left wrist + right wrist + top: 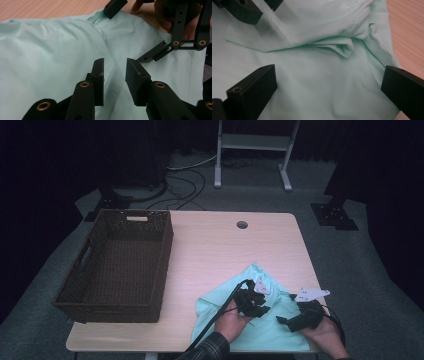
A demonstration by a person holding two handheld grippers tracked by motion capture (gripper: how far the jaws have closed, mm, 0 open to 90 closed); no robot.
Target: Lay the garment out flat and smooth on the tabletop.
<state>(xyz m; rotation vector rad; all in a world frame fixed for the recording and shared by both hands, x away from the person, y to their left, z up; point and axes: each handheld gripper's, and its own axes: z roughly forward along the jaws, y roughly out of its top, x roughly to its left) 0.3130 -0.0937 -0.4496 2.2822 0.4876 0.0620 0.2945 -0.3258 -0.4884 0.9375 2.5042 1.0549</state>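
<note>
A mint-green garment [262, 335] lies crumpled at the table's front right corner. My left gripper [252, 302] rests low over its middle. In the left gripper view the jaws [115, 63] stand a narrow gap apart, a soft crease of the garment [50, 50] runs between them, and the pads do not press on it. My right gripper [292, 317] hovers just to the right; in the left gripper view it [133, 31] is spread wide. The right gripper view has its jaws [329, 75] far apart above the garment [324, 30], near a bunched fold.
A dark brown wicker basket [165, 255] with nothing in it stands on the left half of the wooden table [215, 250]. A cable hole [242, 225] sits near the table's far edge. Beyond it are stand legs and cables on the floor.
</note>
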